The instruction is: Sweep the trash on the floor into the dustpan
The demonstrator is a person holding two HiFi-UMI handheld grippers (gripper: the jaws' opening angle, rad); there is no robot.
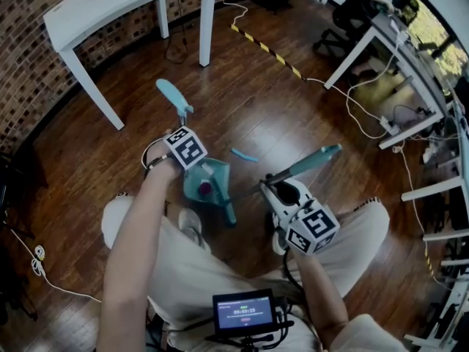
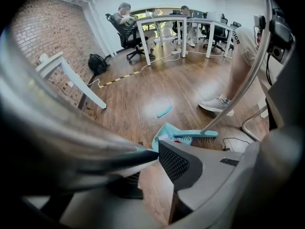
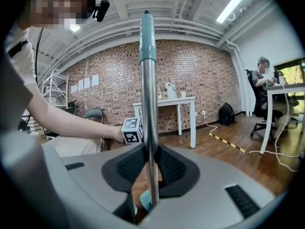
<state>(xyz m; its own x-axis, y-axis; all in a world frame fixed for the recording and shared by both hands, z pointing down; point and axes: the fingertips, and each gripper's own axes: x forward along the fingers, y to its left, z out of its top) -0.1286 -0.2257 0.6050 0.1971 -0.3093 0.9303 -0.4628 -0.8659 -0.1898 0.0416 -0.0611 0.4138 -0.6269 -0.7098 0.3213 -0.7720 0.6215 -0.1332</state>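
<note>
Jaws of right gripper [image 3: 151, 163] are closed tight on the broom [image 3: 147, 80]: a thin, round bare-metal shaft pinched between the black ribbed pads, with a teal sleeve at its top end. Left gripper [image 2: 151, 157] is likewise clamped, on the dustpan handle [image 2: 71, 142], a smooth metal tube that is blurred close to the lens; one black dimpled pad [image 2: 175, 162] presses against it. In the head view the handle ends in a rounded teal grip [image 1: 174, 94]. The dustpan [image 1: 212, 178], a teal plastic scoop, sits on the floor [image 1: 278, 108] between the person's feet, and something small and pinkish lies inside. The broom head [image 2: 195, 134], a flat teal bar with short bristles, is right at the pan's mouth. A teal strip [image 1: 244, 155], flat and slightly curved, lies on the glossy dark wood planks near the pan, apart from it. A white table [image 1: 110, 6] stands against the brick wall.
</note>
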